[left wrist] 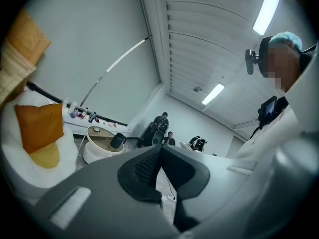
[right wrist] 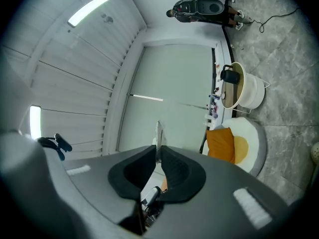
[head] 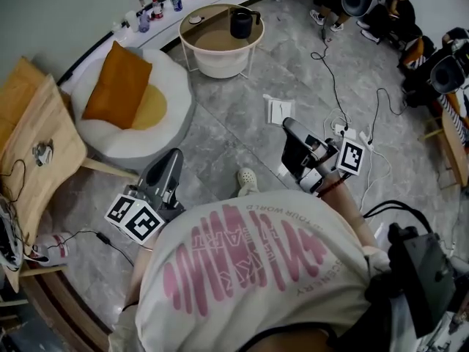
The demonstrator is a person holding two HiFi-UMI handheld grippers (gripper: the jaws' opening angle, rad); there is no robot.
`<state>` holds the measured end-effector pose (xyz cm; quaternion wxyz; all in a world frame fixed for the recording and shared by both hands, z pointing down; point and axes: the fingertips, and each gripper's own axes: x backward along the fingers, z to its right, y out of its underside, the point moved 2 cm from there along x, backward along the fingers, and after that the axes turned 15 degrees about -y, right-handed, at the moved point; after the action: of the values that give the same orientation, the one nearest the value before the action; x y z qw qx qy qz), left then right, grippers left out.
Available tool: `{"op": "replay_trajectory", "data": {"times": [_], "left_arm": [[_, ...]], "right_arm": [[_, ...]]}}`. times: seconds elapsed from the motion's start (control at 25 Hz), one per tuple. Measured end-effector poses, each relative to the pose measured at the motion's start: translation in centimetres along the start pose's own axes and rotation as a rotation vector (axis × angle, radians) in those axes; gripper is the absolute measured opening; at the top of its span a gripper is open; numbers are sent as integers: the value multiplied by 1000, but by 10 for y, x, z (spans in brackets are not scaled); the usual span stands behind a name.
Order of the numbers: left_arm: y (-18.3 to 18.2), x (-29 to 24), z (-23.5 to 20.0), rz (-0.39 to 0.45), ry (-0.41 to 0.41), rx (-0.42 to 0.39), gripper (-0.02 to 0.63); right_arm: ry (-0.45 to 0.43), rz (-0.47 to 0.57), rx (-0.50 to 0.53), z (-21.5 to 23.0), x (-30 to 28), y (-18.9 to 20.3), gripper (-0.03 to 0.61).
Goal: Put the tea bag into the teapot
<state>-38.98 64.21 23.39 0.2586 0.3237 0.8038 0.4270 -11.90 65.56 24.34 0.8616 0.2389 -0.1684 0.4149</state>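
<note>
**Tea bag pinched, teapot far across the floor**

Head view: the dark teapot (head: 244,23) stands on a round table (head: 192,48), well apart from the person. A white pouf (head: 172,86) with an orange cushion (head: 117,83) and floor cables (head: 333,79) flank the way.

Left gripper view: the left gripper (left wrist: 159,151) is pressed closed on nothing.

Right gripper view: the right gripper (right wrist: 159,151) clamps a thin pale slip, likely the tea bag (right wrist: 158,133), edge-on above the pads. It looks light, limp and tearable, so the top edge seems the best hold.

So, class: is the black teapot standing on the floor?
No, the black teapot stands on the round white side table, on its tan top near the rim.
</note>
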Motion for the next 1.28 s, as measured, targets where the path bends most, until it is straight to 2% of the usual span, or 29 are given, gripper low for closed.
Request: {"op": "replay_trajectory", "data": {"times": [0.12,0.36,0.52,0.68,0.84,1.0,1.2,1.28], "left_arm": [[-14,-30,-3,14,-16,8,17],[-12,-73,-5,42,-10,-25,17],[-31,-124,-6,42,-28,-23,16],[-35,-165,-5,33,-35,-47,16],[-34,-206,2,22,-27,-56,16],[-30,-249,4,31,-9,-53,16],[-22,-293,16,3,-10,-89,17],[-19,-307,19,-9,-11,-103,17]], "right_arm": [[-8,-8,-1,13,-14,-32,40],[-28,2,13,43,-8,-67,40],[16,-8,18,65,-21,-112,40],[82,-116,126,85,-36,-135,39],[73,-181,123,103,-52,-153,40],[100,-260,130,127,-63,-166,40],[171,-312,176,152,-63,-186,40],[234,-305,216,163,-59,-198,40]]}}
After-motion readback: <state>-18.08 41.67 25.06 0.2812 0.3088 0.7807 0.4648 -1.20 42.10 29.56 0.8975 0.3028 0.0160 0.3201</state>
